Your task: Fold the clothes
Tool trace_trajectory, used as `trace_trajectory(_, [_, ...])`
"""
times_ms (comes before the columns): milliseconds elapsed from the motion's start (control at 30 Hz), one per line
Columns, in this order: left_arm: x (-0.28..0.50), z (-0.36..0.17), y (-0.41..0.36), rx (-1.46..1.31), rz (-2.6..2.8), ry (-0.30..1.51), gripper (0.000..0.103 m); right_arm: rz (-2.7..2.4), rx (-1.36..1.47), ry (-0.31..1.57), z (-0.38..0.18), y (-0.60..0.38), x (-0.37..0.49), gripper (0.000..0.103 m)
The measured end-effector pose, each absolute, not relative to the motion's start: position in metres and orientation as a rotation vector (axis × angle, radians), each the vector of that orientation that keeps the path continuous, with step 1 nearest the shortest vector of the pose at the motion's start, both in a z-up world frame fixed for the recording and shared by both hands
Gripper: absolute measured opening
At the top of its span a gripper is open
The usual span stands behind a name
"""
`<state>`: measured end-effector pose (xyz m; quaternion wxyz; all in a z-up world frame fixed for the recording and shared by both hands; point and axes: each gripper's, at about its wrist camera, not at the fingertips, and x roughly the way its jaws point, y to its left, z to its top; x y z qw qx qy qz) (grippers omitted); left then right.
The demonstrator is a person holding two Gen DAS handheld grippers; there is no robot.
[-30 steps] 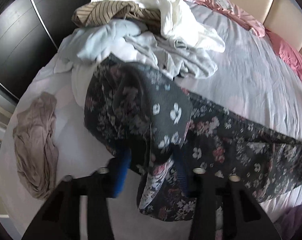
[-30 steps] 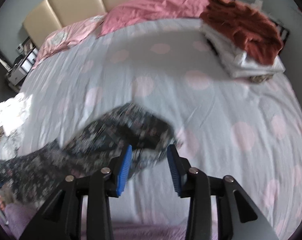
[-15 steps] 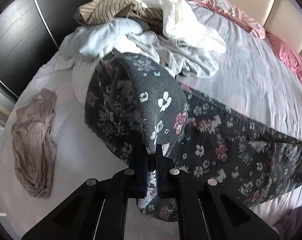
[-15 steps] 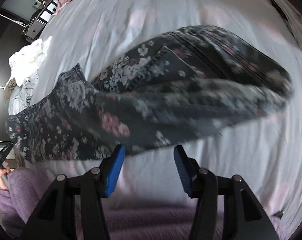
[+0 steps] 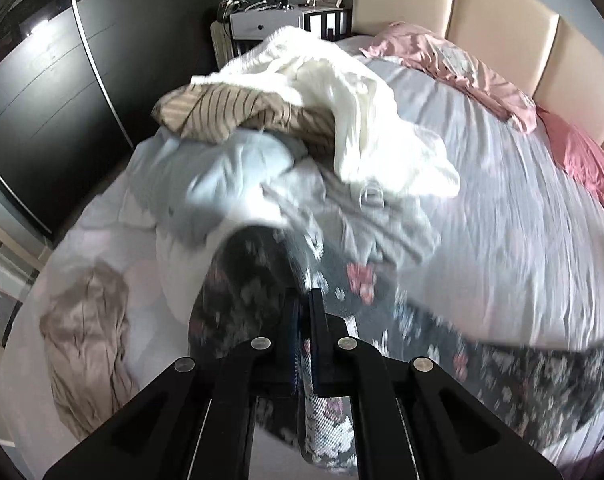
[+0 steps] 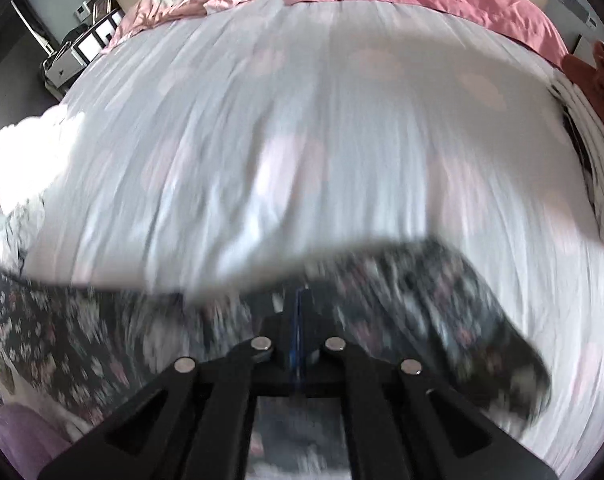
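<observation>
Far left on the bed (image 5: 521,216): a crumpled beige garment (image 5: 84,340), lying alone on the pale spotted cover, well apart from the rest (probably waiting its turn). Further right and farther off, a heap of unfolded clothes (image 5: 302,128) — striped tan, pale blue, white — piled high near the dark wardrobe side, left there as the stock to work through.

Near centre, the floral trousers (image 5: 441,332), dark with pink and white flowers, stretched across the near edge of the bed from left to right. Pinched at one end by the left gripper (image 5: 305,300): jaws pressed together on a fold of the fabric, which rises in a hump just beyond the tips and hangs down below them. Held so, by judgement, to lift that end clear of the heap and pull the garment straight. Left gripper tilted steeply down toward the cover, raised a little above it.

In the right wrist view, the same trousers (image 6: 82,340) blurred, running from the far left edge to a dark end at the right. Right gripper (image 6: 298,300) with jaws just closed, no gap left between the blue pads, cloth at and around the tips — a grip on the trousers, by the look of it, though blur hides the exact pinch. Pointed nearly straight down at the near edge of the bed.

Far right: a folded stack (image 6: 593,152) topped in rust red — finished work, kept clear of the folding space.
</observation>
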<state>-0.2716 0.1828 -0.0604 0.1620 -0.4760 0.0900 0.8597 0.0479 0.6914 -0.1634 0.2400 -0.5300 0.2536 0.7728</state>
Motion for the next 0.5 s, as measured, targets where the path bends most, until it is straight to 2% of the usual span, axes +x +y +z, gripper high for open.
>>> trace_trajectory(133, [-0.291,-0.041,0.198,-1.288,2.496,0.287,0.001,2.223,-1.46,0.692,-0.145,0.675,0.037,0.004])
trace_trajectory(233, [-0.303,-0.026,0.211,-1.25,2.478,0.317,0.001,2.311,-1.484,0.615,-0.131,0.649,0.04,0.006])
trace_trajectory(300, [-0.305,-0.02,0.22,-1.233,2.461,0.355,0.001,2.343,-1.522,0.579,-0.128,0.635,0.046,0.013])
trace_trajectory(500, [-0.274,-0.015,0.23,-1.139,2.345,0.519,0.003,2.342,-1.646,0.562,-0.136,0.603,0.069,0.014])
